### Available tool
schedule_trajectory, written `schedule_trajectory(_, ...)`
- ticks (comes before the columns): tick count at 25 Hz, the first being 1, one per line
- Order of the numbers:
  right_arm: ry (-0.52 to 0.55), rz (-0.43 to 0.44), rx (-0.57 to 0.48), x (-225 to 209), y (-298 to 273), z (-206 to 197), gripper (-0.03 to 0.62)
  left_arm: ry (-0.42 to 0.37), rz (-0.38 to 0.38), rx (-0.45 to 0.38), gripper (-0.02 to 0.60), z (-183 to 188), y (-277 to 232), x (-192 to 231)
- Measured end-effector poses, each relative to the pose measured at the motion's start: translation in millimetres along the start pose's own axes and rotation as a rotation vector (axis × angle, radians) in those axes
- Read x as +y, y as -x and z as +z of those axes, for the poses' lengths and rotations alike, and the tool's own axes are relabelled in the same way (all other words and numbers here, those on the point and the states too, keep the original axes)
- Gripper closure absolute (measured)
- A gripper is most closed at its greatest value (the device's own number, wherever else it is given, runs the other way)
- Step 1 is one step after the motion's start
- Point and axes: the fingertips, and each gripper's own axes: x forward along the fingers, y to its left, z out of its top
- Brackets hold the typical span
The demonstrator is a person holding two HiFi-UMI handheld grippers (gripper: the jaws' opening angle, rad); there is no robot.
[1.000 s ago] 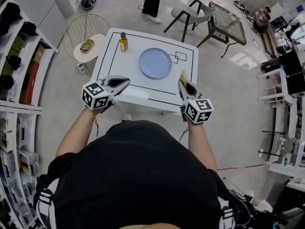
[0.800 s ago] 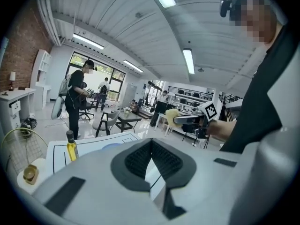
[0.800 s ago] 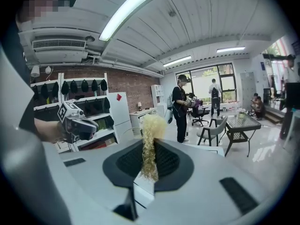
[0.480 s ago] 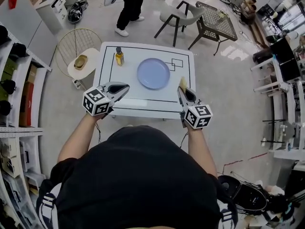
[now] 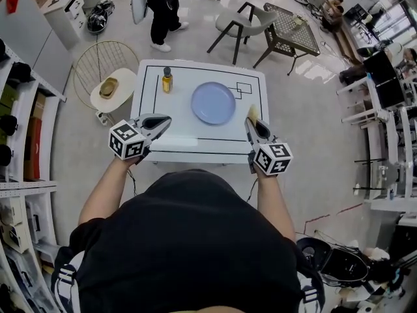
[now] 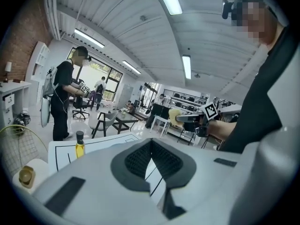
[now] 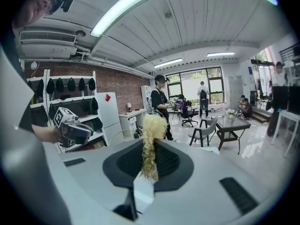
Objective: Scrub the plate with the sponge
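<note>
Your right gripper clamps the yellow sponge just right of the plate on the white table, while your left gripper is closed and empty.

White worktop, black outlines marked on it. Yellow-liquid bottle, dark cap, upright near its far left corner. Round side table left of worktop. Grey chair, mesh table and standing person beyond.

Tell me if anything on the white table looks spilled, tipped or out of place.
Nothing stands out. The round pale blue plate lies flat, the small yellow bottle stands upright, and the right gripper holds the yellow sponge.
</note>
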Motion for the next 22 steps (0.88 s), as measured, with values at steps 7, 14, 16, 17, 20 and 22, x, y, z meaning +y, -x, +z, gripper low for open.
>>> schedule_trajectory(7, -0.003, -0.017, -0.003, 4, -2, 4, 0.557, 0.024, -0.005, 0.000, 0.574, -4, 4, 12)
schedule_trajectory(14, 0.017, -0.013, 0.005, 4, -4, 9, 0.557, 0.016, -0.003, -0.046, 0.574, 8, 5, 13)
schedule_trajectory(16, 0.027, -0.004, 0.005, 4, -11, 14, 0.557, 0.010, 0.011, -0.063, 0.574, 15, 8, 17)
schedule_trajectory(17, 0.032, 0.005, 0.005, 6, -15, 15, 0.557, 0.010, 0.021, -0.068, 0.574, 17, 10, 21)
schedule_trajectory(20, 0.045, 0.035, 0.008, 10, -30, 15, 0.557, 0.014, 0.051, -0.078, 0.574, 17, 15, 31)
schedule_trajectory(22, 0.050, 0.050, 0.013, 10, -40, 12, 0.557, 0.021, 0.069, -0.081, 0.574, 15, 16, 38)
